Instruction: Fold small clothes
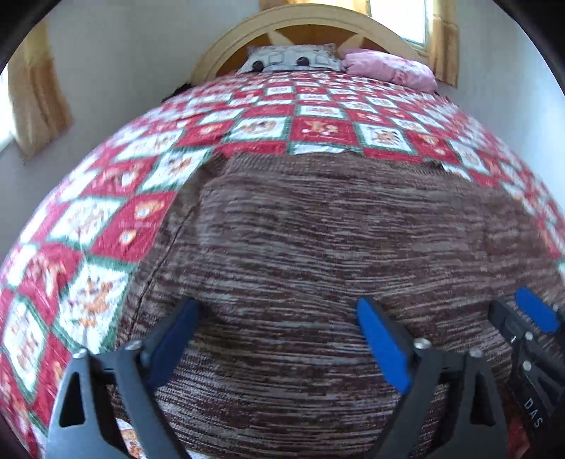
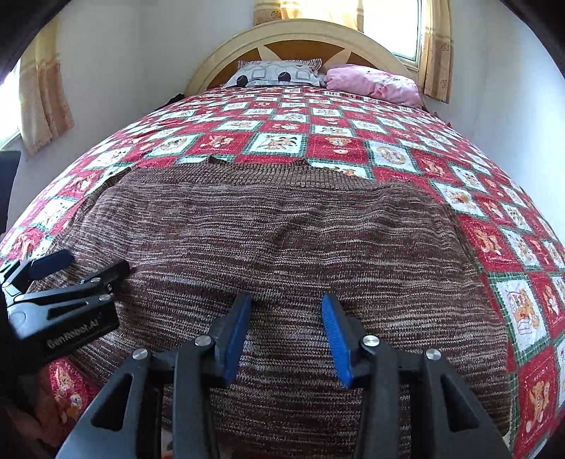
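A brown and white knitted sweater (image 1: pixel 317 240) lies spread flat on the bed; it also fills the middle of the right wrist view (image 2: pixel 282 229). My left gripper (image 1: pixel 279 310) is open wide and empty, just above the sweater's near part. My right gripper (image 2: pixel 286 307) is open with a narrower gap, empty, over the sweater's near edge. The right gripper also shows at the right edge of the left wrist view (image 1: pixel 529 317). The left gripper shows at the left of the right wrist view (image 2: pixel 81 268).
The bed has a red, white and green checked quilt (image 2: pixel 335 144). A grey patterned pillow (image 2: pixel 275 72) and a pink pillow (image 2: pixel 374 84) lie by the wooden headboard (image 2: pixel 296 31). Walls and curtained windows stand on both sides.
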The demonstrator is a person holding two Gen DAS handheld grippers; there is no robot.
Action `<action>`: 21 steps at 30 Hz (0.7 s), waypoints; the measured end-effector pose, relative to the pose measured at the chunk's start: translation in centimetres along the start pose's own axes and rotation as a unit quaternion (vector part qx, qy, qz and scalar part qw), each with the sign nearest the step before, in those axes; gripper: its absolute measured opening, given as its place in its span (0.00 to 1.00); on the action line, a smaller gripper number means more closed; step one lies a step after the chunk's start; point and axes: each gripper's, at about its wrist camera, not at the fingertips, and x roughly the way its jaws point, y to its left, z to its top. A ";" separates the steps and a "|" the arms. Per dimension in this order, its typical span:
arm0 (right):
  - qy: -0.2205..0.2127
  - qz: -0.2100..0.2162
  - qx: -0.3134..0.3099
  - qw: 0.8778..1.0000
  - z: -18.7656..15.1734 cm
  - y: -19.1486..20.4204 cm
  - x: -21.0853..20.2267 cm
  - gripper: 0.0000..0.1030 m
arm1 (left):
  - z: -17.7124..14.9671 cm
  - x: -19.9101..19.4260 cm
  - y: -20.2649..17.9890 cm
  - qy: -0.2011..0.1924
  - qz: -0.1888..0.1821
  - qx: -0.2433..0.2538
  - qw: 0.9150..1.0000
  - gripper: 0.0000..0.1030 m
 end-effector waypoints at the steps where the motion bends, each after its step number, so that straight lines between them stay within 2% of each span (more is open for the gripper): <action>1: -0.001 0.003 0.002 1.000 0.1 -0.1 0.1 0.43 | -0.1 -0.2 0.6 0.001 -0.015 -0.015 1.000 0.94; 3: -0.003 0.012 0.010 1.000 0.0 -0.4 0.0 0.43 | -0.5 -1.5 2.1 -0.007 -0.026 -0.046 0.999 0.94; 6: -0.004 0.021 0.017 1.000 0.1 -0.7 0.1 0.43 | -2.0 -3.8 5.2 -0.052 0.004 -0.105 0.993 0.94; 7: -0.004 0.022 0.017 1.000 0.1 -0.7 0.1 0.43 | -2.3 -4.0 6.3 -0.056 0.008 -0.122 0.991 0.94; 9: -0.004 0.021 0.015 1.000 0.0 -0.6 0.1 0.44 | -2.9 -3.8 8.4 -0.043 0.004 -0.162 0.986 0.94; 11: -0.004 0.021 0.014 1.000 0.1 -0.6 0.1 0.44 | -3.5 -2.5 9.8 -0.016 -0.032 -0.196 0.980 0.91; 13: -0.004 0.024 0.016 1.000 0.1 -0.7 0.1 0.44 | -3.8 -2.3 9.7 -0.014 -0.036 -0.193 0.980 0.88; 14: -0.004 0.026 0.018 1.000 0.1 -0.8 0.1 0.45 | -3.7 -2.4 9.6 -0.018 -0.041 -0.191 0.981 0.79; 15: -0.004 0.027 0.019 0.999 0.1 -0.8 0.1 0.45 | -3.5 -2.4 9.4 -0.017 -0.050 -0.191 0.980 0.66; 17: -0.005 0.029 0.019 0.999 0.0 -0.8 0.2 0.45 | -3.5 -2.1 9.0 -0.014 -0.051 -0.187 0.981 0.53; 18: -0.005 0.028 0.019 0.999 0.0 -0.8 0.2 0.45 | -3.5 -2.1 8.9 -0.016 -0.053 -0.187 0.981 0.41; 21: -0.005 0.028 0.019 0.999 0.0 -0.8 0.2 0.45 | -3.5 -2.0 9.7 -0.013 -0.091 -0.205 0.974 0.17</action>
